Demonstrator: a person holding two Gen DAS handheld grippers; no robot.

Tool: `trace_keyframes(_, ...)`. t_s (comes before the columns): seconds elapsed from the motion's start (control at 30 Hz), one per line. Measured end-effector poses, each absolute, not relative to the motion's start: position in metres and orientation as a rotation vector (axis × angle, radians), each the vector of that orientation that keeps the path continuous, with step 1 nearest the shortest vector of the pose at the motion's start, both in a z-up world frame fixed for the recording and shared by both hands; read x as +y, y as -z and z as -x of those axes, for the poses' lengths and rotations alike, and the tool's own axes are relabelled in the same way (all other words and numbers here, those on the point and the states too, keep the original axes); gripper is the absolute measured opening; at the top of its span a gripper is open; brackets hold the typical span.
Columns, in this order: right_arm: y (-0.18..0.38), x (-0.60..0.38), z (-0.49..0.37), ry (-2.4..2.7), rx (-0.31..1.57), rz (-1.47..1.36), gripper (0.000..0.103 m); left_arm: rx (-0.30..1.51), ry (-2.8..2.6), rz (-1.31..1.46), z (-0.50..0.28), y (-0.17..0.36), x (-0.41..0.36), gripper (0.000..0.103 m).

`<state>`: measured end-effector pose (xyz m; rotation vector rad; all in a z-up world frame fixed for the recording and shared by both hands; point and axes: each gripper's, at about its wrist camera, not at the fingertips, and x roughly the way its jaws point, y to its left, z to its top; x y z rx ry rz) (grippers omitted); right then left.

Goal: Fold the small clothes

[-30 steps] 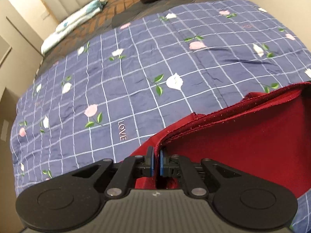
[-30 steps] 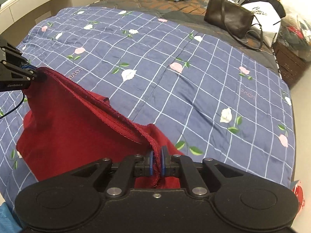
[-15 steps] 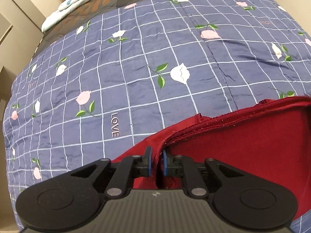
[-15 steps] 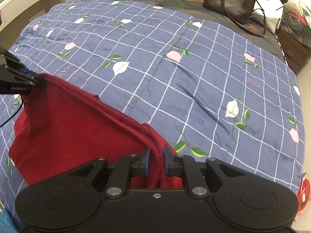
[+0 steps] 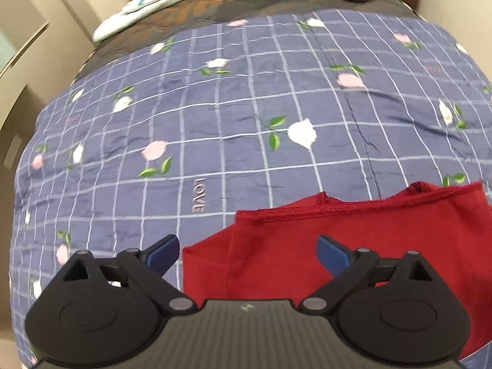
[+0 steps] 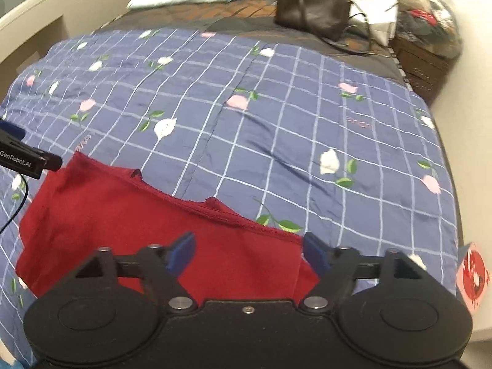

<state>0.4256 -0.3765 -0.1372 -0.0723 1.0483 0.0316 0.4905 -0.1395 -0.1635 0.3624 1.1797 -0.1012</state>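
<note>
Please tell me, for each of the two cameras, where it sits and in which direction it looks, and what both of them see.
Left wrist: sits on the left gripper, looks forward over the red garment and blue quilt; its open fingers show.
Right wrist: sits on the right gripper, looks up the bed toward a brown handbag; its open fingers show.
Shared: garment, quilt, handbag.

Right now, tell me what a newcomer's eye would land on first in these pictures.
The red garment lies spread on the near part of the blue checked flowered quilt, its hem edge towards the far side. Both the left hand-held gripper and the right hand-held gripper hang open above it. A dark handbag sits at the bed's far end.
</note>
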Motion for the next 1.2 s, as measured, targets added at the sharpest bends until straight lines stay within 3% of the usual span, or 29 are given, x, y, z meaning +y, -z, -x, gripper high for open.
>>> trace_keyframes(0.1, 0.126, -0.375, -0.406, 0.020, 1.009, 0.047, 0.097, 1.176, 0.073, -0.290, -0.478, 0.154, -0.124, 0.102)
trace_keyframes(0.3, 0.106, -0.365, -0.360, 0.094, 0.947, -0.019, 0.102, 1.171, 0.044, -0.203, -0.435, 0.138, -0.095, 0.102)
trace_keyframes(0.83, 0.080, -0.287, -0.238, 0.128, 1.019, -0.209, 0.102, 1.274, 0.039, -0.186, -0.273, 0.106, -0.052, 0.102)
trace_keyframes(1.2, 0.076, -0.238, -0.171, 0.102, 1.070, -0.194, 0.102, 1.273, -0.017, -0.268, -0.191, 0.079, -0.002, 0.102)
